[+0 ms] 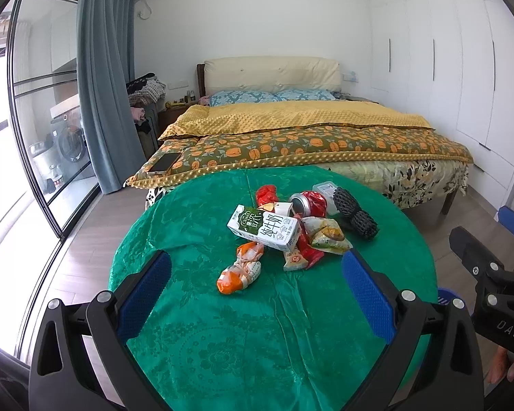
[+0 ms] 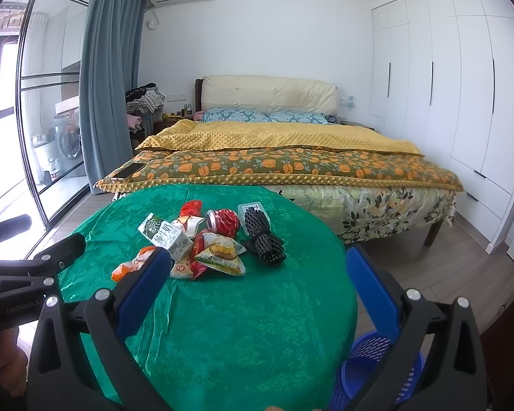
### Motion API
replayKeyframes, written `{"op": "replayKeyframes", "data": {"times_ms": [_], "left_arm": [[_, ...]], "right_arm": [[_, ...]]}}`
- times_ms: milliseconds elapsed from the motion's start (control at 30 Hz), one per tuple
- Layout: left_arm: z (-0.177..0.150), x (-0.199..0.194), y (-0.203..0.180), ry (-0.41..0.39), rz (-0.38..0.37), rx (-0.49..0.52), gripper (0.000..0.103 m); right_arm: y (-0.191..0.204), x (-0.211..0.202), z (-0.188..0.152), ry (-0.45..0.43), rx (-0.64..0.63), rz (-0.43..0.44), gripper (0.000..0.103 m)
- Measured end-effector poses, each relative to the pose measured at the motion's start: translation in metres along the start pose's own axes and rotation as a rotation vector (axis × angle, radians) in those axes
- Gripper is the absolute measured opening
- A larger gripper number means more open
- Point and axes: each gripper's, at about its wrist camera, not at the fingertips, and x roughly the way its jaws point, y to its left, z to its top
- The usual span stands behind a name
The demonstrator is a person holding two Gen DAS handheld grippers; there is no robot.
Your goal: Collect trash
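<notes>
Trash pile point(image 1: 284, 226) sits mid-table on green cloth point(image 1: 222, 342): milk carton point(image 1: 264, 227), red can point(image 1: 308, 202), wrappers. Left gripper point(image 1: 257, 294) and right gripper point(image 2: 257, 291) both spread wide, empty, short of the pile. Blue basket point(image 2: 370, 370) beside table.

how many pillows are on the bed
2. Both blue patterned pillows lie side by side at the head of the bed, against the cream headboard: left pillow, right pillow. The yellow blanket covers their lower edges and could hide more.
</notes>
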Motion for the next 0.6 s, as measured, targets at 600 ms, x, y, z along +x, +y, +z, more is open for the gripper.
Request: {"op": "replayKeyframes", "data": {"times_ms": [600], "left_arm": [[-0.001,0.0019,0.0045,0.0,0.005,-0.008,0.099]], "right_arm": [[0.0028,-0.0005,-0.0015,-0.001,0.0,0.002,0.098]]}}
